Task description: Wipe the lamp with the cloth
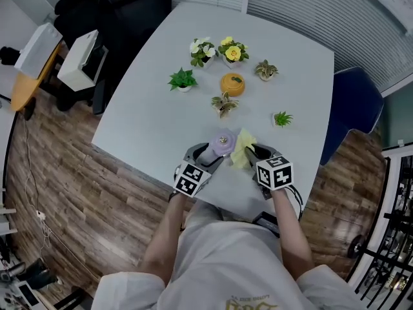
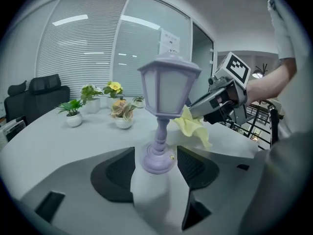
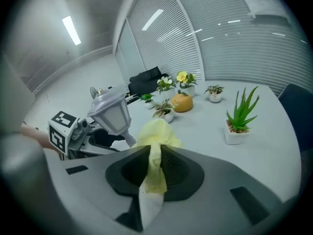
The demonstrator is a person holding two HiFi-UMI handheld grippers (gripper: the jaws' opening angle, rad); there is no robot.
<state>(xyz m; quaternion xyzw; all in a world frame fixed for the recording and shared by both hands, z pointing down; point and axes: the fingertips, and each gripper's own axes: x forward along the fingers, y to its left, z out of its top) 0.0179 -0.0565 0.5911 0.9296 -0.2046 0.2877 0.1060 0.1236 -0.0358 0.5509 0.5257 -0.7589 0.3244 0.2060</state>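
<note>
A lilac lantern-shaped lamp point(image 1: 223, 143) point(image 2: 168, 84) point(image 3: 111, 112) is near the table's front edge. My left gripper point(image 1: 210, 154) point(image 2: 156, 163) is shut on its round base, one pad on either side. In the right gripper view the lamp leans a little. A yellow cloth point(image 1: 242, 148) point(image 2: 193, 127) point(image 3: 157, 133) is pinched in my right gripper point(image 1: 250, 154) point(image 3: 155, 153), which is shut on it. The bunched cloth hangs just right of the lamp's stem, close under the shade. Whether it touches the lamp is unclear.
Several small potted plants point(image 1: 182, 79) and an orange pot point(image 1: 232, 84) stand on the far half of the white table point(image 1: 155, 115). One spiky green plant point(image 3: 240, 116) is close on my right. Black chairs point(image 1: 122, 11) stand at the far left, a blue chair point(image 1: 353, 105) on the right.
</note>
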